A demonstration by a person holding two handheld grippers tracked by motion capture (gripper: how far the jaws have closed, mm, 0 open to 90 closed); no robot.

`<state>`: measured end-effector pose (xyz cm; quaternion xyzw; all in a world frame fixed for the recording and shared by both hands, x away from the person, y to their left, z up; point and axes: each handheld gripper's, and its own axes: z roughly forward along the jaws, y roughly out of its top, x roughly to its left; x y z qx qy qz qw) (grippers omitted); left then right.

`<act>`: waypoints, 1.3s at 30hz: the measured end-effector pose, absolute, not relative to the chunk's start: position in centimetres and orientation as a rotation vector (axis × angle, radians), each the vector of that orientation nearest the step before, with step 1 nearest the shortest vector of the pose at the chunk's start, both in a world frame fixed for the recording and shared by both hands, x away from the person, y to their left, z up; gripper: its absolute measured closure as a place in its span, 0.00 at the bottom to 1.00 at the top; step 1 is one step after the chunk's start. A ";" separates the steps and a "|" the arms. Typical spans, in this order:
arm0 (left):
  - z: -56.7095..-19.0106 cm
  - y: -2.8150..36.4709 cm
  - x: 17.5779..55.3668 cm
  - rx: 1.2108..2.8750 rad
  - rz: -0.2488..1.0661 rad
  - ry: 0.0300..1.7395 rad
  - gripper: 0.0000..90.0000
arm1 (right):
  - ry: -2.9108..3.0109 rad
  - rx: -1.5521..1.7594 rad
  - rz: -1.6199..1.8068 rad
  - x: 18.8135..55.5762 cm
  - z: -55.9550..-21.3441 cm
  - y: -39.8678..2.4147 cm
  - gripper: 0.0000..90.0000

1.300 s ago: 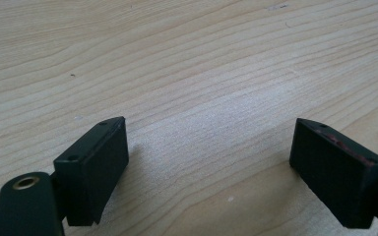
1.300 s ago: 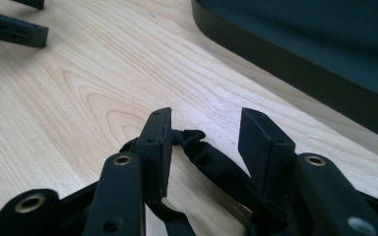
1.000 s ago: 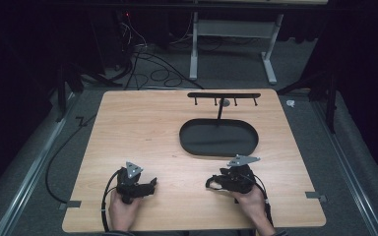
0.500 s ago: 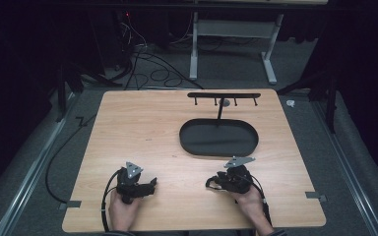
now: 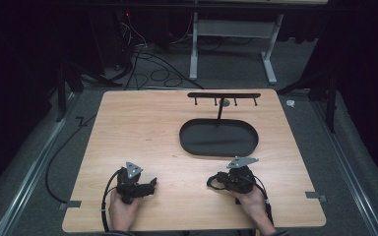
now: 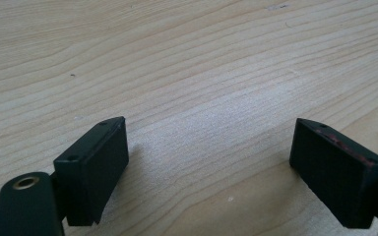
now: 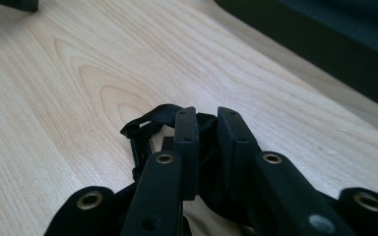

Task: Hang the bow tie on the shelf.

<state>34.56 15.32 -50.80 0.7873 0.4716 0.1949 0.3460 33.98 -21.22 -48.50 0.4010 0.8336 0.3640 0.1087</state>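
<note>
Found the black strap (image 7: 147, 123) bunched on the near right part of the wooden table (image 5: 142, 128), just on the person's side of the black oval tray (image 5: 187, 142), and caught in the right gripper (image 7: 206, 113). Saw that gripper's jaws brought almost together, having just been closing, with a fold of the strap pinched between the pads and a loop with what looked like a plastic buckle spilling out sideways onto the wood. Judged the step in hand to be the grasp itself: strap taken, not yet raised off the board. Noted the left gripper (image 6: 209, 123) at the near left, well apart from the strap, jaws spread wide over bare wood with nothing between them. Marked, farther out, a thin post rising from the tray's far side and carrying a hook bar (image 5: 224, 95) with small pegs hanging beneath. Reckoned the next move to call for a steady lift with the clamp kept firm, since soft webbing slips easily from a narrow bite, and then a carry toward the tray or the pegs. Could not tell how much of the strap sat between the pads, nor whether the free loop would need the idle left gripper to steady or spread it.
</note>
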 end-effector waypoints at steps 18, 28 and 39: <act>-50.8 15.3 34.6 2.043 0.506 1.224 0.17 | 2.304 1.177 1.155 33.9 -44.6 -23.6 0.91; -50.8 15.3 34.6 2.045 0.505 1.224 0.17 | 2.243 1.163 1.192 34.1 -42.9 -24.3 0.91; -50.8 15.3 34.6 2.043 0.506 1.224 0.17 | 2.196 1.152 1.208 34.7 -41.2 -25.0 0.91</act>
